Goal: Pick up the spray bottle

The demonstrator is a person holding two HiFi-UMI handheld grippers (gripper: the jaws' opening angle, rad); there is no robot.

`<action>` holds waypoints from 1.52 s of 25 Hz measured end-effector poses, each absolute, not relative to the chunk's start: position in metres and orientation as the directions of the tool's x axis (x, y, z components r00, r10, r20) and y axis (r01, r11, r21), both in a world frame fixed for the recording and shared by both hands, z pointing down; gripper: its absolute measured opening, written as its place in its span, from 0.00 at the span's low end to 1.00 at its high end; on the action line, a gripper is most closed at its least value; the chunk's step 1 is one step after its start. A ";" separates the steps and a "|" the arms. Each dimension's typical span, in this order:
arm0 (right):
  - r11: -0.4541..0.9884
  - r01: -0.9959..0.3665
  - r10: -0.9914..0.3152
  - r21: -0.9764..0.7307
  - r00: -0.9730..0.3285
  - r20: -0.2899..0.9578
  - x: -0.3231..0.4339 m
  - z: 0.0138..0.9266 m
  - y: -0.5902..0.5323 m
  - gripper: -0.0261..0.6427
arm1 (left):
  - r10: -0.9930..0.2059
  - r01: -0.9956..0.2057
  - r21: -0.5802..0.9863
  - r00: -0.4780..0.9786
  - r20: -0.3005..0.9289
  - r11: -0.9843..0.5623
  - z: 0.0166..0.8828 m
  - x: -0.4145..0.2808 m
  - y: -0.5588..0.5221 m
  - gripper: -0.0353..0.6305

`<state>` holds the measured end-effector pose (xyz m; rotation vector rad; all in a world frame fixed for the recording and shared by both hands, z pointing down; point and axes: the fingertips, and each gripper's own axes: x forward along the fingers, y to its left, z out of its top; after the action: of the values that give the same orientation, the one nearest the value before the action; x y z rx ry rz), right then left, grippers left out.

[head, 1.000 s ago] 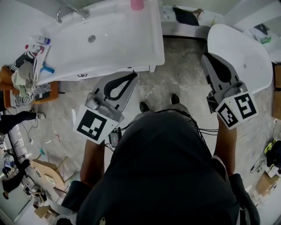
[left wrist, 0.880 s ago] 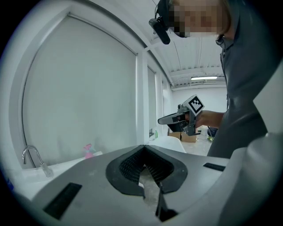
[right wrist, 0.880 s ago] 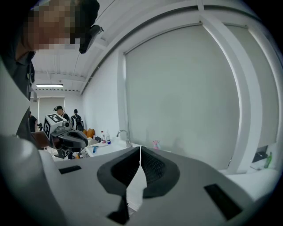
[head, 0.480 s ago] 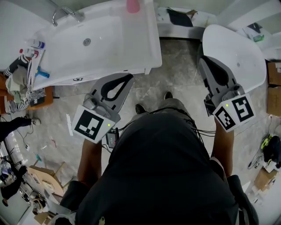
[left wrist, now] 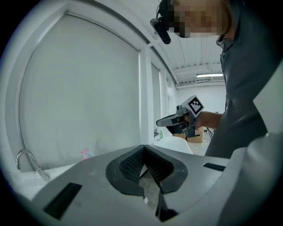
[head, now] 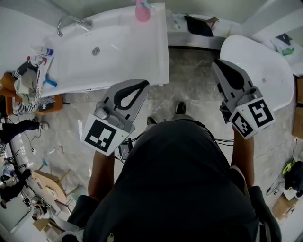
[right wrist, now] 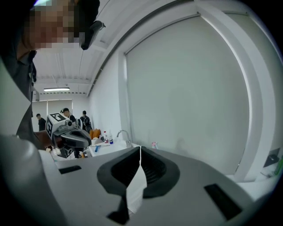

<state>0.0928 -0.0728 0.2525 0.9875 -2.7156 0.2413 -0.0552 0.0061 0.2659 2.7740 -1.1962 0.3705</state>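
The pink spray bottle (head: pixel 142 10) stands on the far rim of the white bathtub (head: pixel 118 52), small in the left gripper view (left wrist: pixel 86 153) and in the right gripper view (right wrist: pixel 154 145). My left gripper (head: pixel 142 84) hovers at the tub's near edge, well short of the bottle, its jaws closed together with nothing between them (left wrist: pixel 143 147). My right gripper (head: pixel 216 64) is held over the floor beside a second white tub (head: pixel 265 61), also shut and empty (right wrist: pixel 140 147). Each gripper shows in the other's view.
A chrome faucet (head: pixel 66 21) sits at the bathtub's far left corner. Bottles, a toothbrush and cloths (head: pixel 33 71) crowd the left end. Marble floor (head: pixel 189 85) lies between the tubs. Cardboard and clutter (head: pixel 47 184) lie lower left. People stand in the background (right wrist: pixel 84 120).
The person has shifted their feet, and both grippers have moved a little closer to the bathtub's near edge. Both stay shut and empty.
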 end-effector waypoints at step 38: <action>0.650 -0.758 -0.709 -0.049 -0.628 0.321 0.008 0.260 -0.121 0.06 | -0.584 -0.601 -0.001 0.776 0.240 -0.799 0.278 -0.149 -0.076 0.06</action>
<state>0.0076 -0.1214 0.2596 1.1818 -2.5967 0.2610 -0.1489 -0.0757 0.2784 2.8884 -0.9653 0.3521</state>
